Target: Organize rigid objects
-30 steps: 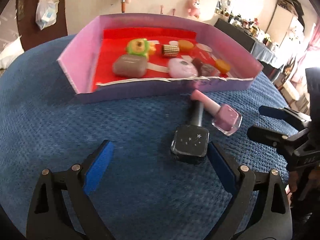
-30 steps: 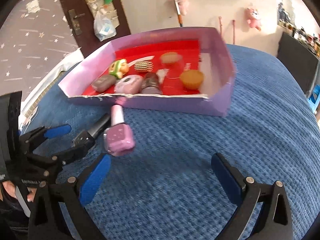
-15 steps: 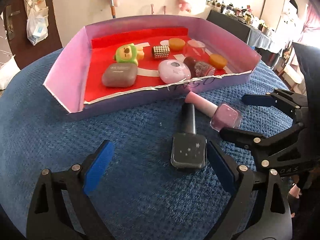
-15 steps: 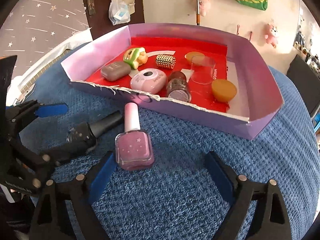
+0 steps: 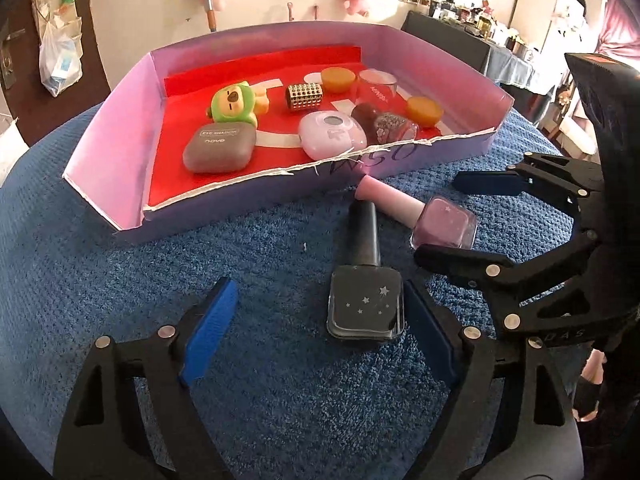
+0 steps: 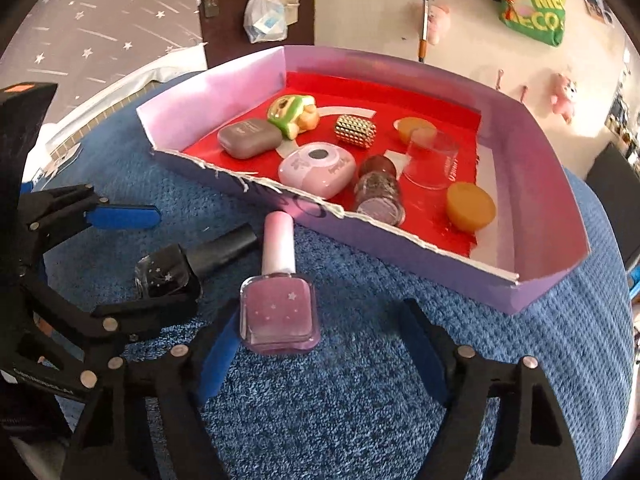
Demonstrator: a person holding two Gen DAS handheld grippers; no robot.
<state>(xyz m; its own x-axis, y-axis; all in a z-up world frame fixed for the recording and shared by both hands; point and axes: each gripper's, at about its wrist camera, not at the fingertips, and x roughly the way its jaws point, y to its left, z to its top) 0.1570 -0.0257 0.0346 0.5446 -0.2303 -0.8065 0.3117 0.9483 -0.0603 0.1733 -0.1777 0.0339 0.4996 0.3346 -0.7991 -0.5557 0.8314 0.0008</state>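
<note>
While both tools (image 5: pixel 316 330) (image 6: pixel 320 344) close unclamped, black bottle (image 5: pixel 365 304) and pink bottle (image 6: pixel 279 316) between pads.

**Hidden and cut-off parts around the purple tray**

Behind the purple tray (image 5: pixel 120 168), shelf clutter (image 5: pixel 460 0) is too small to be identified. Beyond it, the green bag (image 6: pixel 536 12) lettering is partly cut off. Print on the tray's clear cup (image 6: pixel 432 160) is blurred.

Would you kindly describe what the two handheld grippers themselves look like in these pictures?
Both the left gripper and the right gripper are black plastic scissor-like frames with silver rivets at the joints and flat blue pads on their fingers. The right one's body carries faint pale lettering and a small orange patch on top.
</note>
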